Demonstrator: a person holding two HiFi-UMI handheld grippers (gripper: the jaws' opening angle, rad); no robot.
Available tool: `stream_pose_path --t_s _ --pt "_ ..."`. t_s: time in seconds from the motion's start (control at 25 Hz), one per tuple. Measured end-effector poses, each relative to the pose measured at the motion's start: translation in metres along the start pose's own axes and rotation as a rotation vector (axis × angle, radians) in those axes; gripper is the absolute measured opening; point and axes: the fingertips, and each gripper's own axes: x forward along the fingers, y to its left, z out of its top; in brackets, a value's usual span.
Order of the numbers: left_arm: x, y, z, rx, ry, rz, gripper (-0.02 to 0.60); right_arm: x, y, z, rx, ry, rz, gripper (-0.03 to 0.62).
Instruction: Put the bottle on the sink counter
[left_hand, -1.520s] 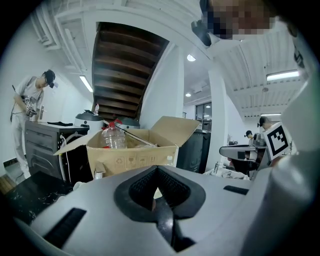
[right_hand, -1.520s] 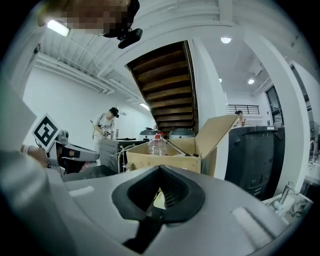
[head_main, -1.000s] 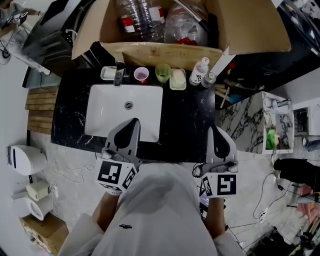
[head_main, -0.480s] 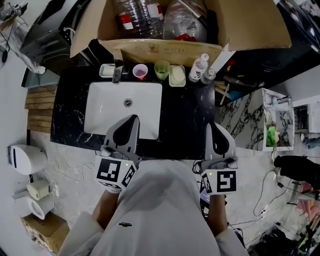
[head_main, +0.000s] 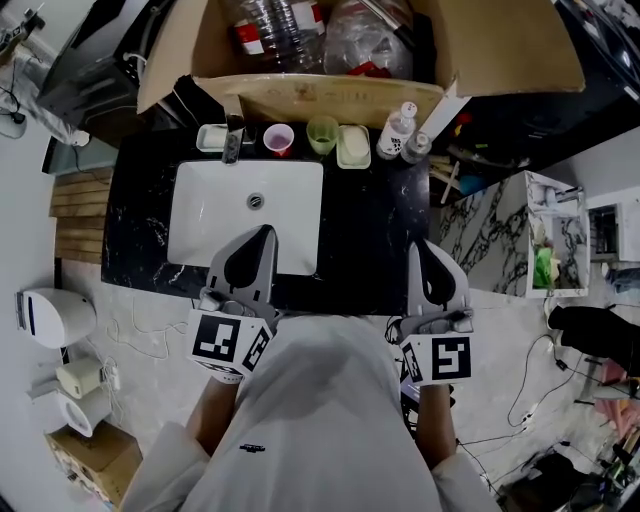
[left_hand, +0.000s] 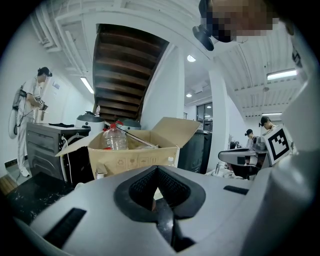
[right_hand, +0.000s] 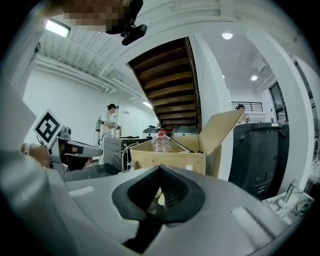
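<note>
Large clear plastic bottles (head_main: 275, 25) with red labels lie in an open cardboard box (head_main: 330, 100) behind the black sink counter (head_main: 370, 230). One of them, a clear bottle (left_hand: 114, 139) with a red cap, stands up out of the box; the right gripper view shows this bottle (right_hand: 161, 142) too. A small white bottle (head_main: 397, 130) stands at the counter's back right. My left gripper (head_main: 263, 232) is shut and empty over the basin's near edge. My right gripper (head_main: 421, 246) is shut and empty over the counter's near right edge. Both point toward the box.
A white basin (head_main: 215, 215) with a faucet (head_main: 234, 145) is set in the counter. Along the back stand a pink cup (head_main: 278, 140), a green cup (head_main: 321, 133), a soap dish (head_main: 353, 147) and a small grey bottle (head_main: 415, 148). People stand far off.
</note>
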Motion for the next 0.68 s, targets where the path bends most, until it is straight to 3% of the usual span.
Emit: stream_pose_path --t_s 0.68 --pt "0.0046 -0.0016 -0.0024 -0.005 -0.008 -0.008 0.008 0.0047 0.0033 0.0004 -0.020 0.006 0.049 0.011"
